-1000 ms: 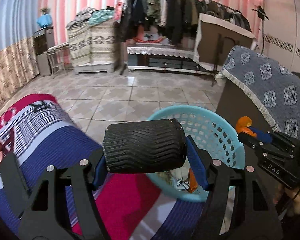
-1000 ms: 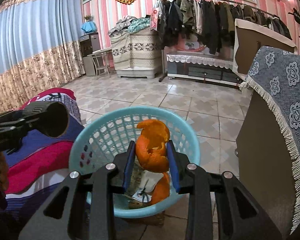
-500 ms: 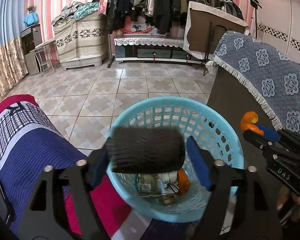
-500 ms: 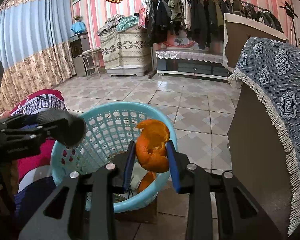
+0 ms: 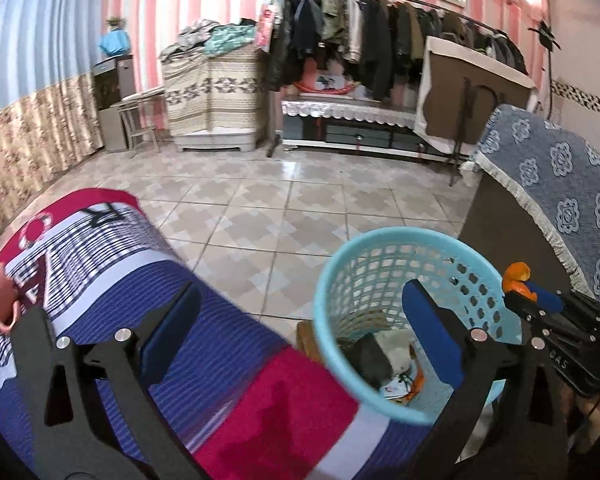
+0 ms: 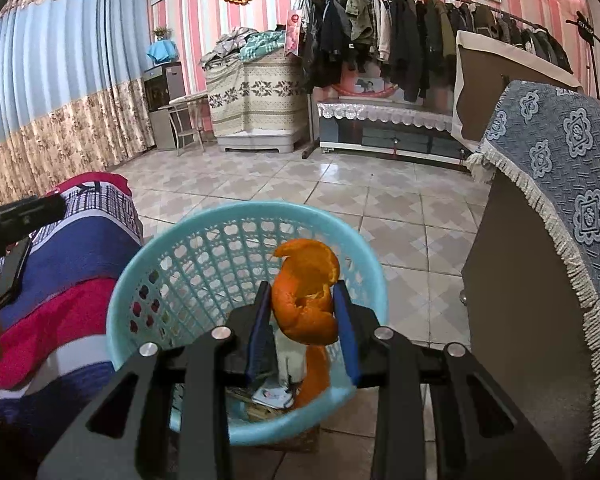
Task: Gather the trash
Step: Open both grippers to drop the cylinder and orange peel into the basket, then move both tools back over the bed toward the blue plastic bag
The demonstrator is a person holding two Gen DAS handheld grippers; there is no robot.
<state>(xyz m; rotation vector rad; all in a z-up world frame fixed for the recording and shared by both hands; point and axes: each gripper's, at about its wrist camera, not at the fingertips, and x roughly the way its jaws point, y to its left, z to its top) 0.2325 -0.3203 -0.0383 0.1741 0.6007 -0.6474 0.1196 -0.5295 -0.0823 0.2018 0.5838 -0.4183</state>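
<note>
Gone from the left gripper (image 5: 300,332) is the dark ribbed roll it carried a second ago; a dark shape now lies blurred inside the light-blue plastic lattice basket (image 5: 384,246), at four o'clock in the left view. Its jaws are opening wide, nothing between them. The right gripper (image 6: 302,320) pinches a curled orange peel (image 6: 306,300) over the basket's near rim, dead centre. Released too near that rim, the peel could catch and tumble onto the tiled floor (image 6: 380,204).
</note>
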